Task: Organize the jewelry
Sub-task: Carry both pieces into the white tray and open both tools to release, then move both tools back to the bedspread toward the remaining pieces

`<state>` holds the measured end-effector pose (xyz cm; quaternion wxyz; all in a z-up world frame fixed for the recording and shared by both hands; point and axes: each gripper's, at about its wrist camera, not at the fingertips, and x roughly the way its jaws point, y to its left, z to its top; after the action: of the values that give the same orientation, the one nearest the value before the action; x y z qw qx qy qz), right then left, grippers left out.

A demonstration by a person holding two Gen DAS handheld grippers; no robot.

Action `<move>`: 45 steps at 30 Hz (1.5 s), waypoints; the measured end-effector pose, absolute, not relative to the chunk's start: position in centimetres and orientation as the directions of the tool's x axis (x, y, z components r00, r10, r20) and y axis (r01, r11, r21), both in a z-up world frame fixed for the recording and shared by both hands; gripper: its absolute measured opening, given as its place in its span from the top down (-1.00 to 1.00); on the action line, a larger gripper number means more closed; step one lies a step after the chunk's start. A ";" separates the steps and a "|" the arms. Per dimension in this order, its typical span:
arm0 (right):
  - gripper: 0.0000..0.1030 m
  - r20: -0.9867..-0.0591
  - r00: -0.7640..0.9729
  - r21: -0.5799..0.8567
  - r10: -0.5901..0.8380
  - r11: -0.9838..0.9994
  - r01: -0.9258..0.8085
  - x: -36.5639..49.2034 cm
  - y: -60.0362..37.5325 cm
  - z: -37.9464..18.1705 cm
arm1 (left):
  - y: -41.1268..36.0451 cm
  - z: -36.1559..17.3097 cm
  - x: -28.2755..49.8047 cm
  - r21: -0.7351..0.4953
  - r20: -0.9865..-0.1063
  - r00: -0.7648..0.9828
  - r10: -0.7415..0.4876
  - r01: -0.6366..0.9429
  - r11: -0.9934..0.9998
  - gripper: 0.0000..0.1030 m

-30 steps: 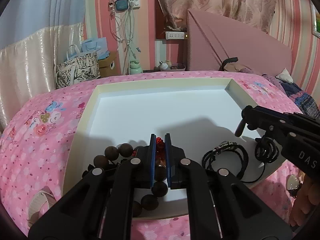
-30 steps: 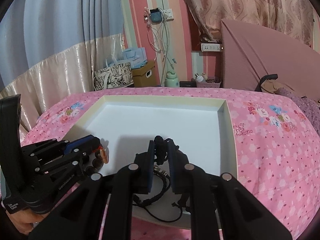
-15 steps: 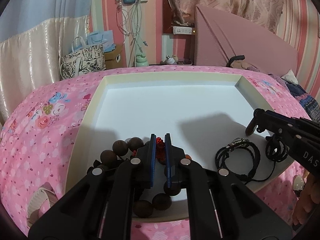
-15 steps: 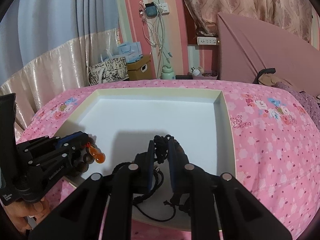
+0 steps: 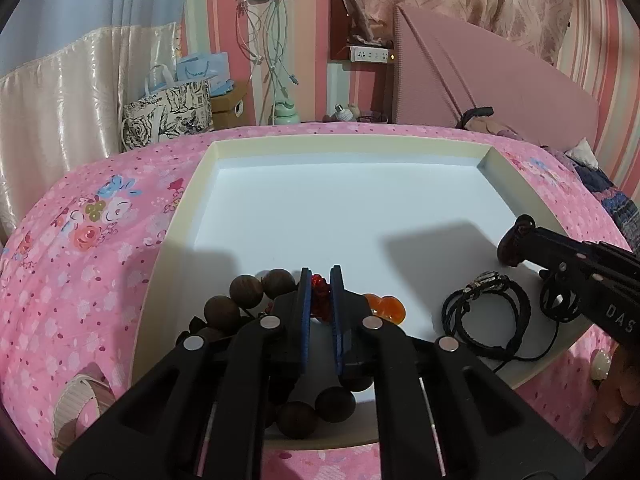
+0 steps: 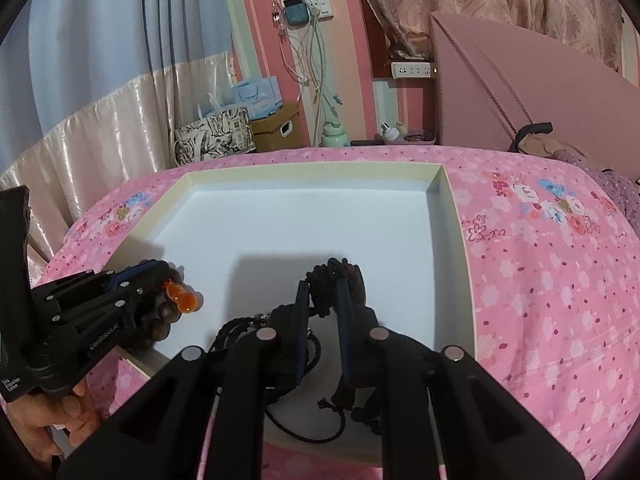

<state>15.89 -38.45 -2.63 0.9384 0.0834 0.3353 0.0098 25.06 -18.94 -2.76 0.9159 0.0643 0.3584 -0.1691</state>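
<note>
A shallow white tray [image 5: 208, 196] [image 6: 452, 208] lies on the pink bedspread. My left gripper [image 5: 319, 284] is shut on the red knot of a brown wooden bead bracelet [image 5: 246, 288], whose beads and orange gourd charm [image 5: 384, 307] hang around the fingers at the tray's near left. In the right wrist view the same left gripper [image 6: 170, 280] shows the orange charm [image 6: 182, 298]. My right gripper [image 6: 325, 286] is shut on a black braided cord bracelet [image 6: 332, 274] held over the tray's near right. Another black cord bracelet [image 5: 486, 308] lies on the tray floor.
A patterned tote bag [image 5: 166, 114], cardboard box [image 6: 276, 126], green bottle [image 5: 286, 112] and hanging charger cables [image 5: 272, 60] stand behind the bed. A pink padded headboard [image 5: 480, 88] leans at the right. A hand [image 6: 44, 424] holds the left gripper.
Both grippers have lifted slightly with their bracelets; the orange gourd charm now shows beside the left fingers. The tray and loose black bracelet have not moved.
</note>
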 end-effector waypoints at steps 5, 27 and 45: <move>0.71 -0.637 0.767 0.162 0.075 0.986 0.038 16.1 -38.3 -3.1 | -19.0 -2.8 25.1 -0.005 -0.678 0.685 -0.266 0.358 0.934 0.86; 0.38 -0.547 0.831 0.244 0.102 0.969 0.041 13.2 -40.3 -0.1 | -16.6 0.6 24.6 -0.099 -0.642 0.699 -0.315 0.332 0.938 0.14; 0.21 -0.577 0.813 0.187 0.075 0.981 0.043 11.0 -40.2 1.9 | -7.1 4.3 16.3 0.043 -0.594 0.783 -0.185 0.261 0.965 0.03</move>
<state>11.04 -40.16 1.93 0.9473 0.0960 0.3054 0.0084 16.32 -7.13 4.31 0.9422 0.0612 0.3073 -0.1183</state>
